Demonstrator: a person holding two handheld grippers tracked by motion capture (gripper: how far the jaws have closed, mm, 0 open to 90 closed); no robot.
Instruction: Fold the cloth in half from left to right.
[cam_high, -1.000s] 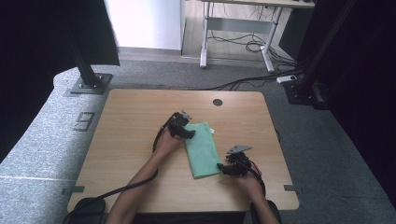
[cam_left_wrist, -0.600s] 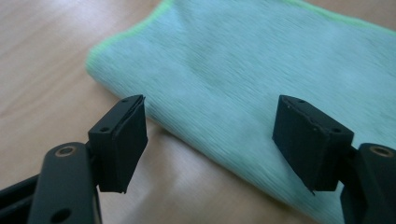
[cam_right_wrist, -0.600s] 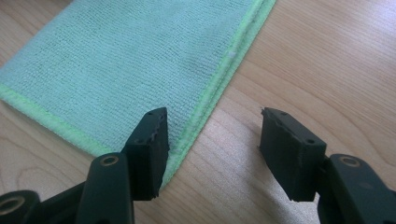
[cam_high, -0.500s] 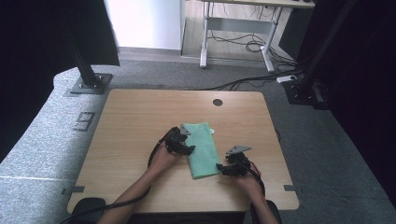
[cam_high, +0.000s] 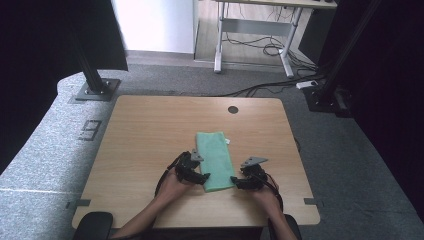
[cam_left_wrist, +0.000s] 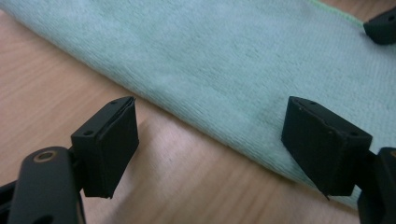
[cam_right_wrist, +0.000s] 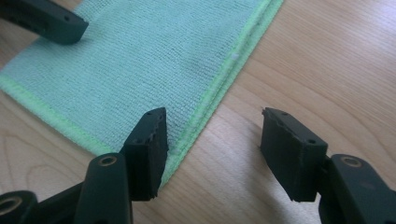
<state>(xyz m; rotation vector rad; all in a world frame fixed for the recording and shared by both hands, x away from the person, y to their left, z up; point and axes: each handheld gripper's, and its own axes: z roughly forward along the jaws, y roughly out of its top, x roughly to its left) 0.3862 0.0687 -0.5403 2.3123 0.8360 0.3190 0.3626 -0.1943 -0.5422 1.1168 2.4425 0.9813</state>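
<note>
Soft green folded cloth (cam_high: 215, 160) lies limp and light on the desk (cam_high: 150, 130), both near corners free for pinching, left gripper (cam_high: 199, 176) just widened and empty, right gripper (cam_high: 237, 181) spread.

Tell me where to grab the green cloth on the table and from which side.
Grip the green cloth at its two near corners, coming in from the person's side. It lies flat, folded into a long strip running away from the person, so the short near edge is closest. The left gripper and right gripper sit open at those corners; the stitched hem gives the right jaws a firm edge to pinch.
</note>
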